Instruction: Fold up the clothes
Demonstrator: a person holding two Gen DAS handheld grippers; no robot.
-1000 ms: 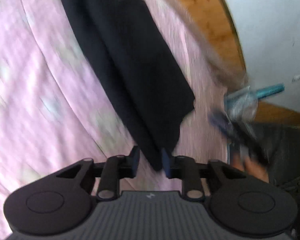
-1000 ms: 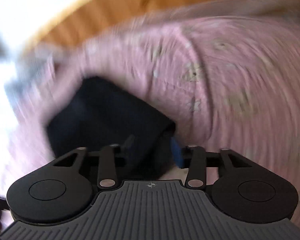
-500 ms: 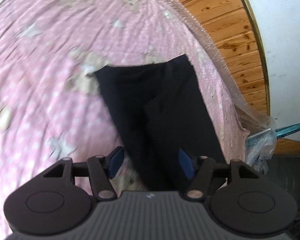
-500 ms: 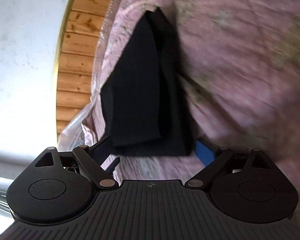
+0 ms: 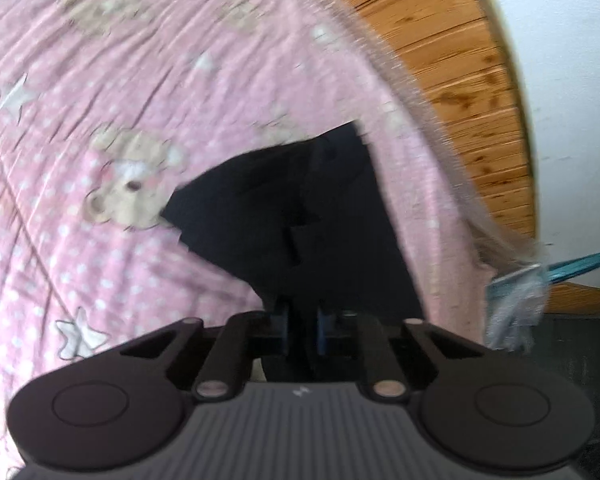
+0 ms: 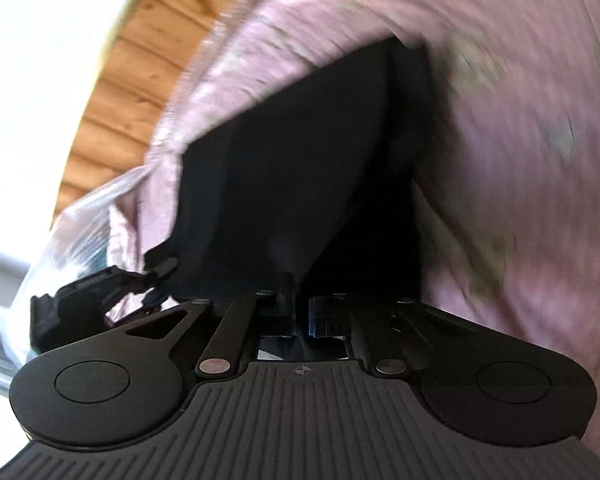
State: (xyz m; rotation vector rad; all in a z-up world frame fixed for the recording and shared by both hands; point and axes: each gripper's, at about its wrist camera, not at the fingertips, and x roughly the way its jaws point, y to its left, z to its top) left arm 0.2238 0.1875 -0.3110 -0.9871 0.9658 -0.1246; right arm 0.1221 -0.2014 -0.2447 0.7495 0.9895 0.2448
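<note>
A black folded garment lies on a pink bedsheet printed with bears and stars, close to the bed's edge. My left gripper sits at the garment's near edge, its jaws closing, with black cloth pinched between the pads. In the right wrist view the garment rises from my right gripper, whose jaws are closing too, a fold of the cloth between them. The left gripper also shows there, at the garment's left corner.
A wooden panel and a white wall run along the bed's far side. Clear plastic hangs at the bed's edge. A teal object in plastic wrap sticks out at the right.
Half a second ago both grippers stood open around the garment's near edge. Now both have their jaws nearly together on the cloth, and the right wrist has rolled and sunk closer.
</note>
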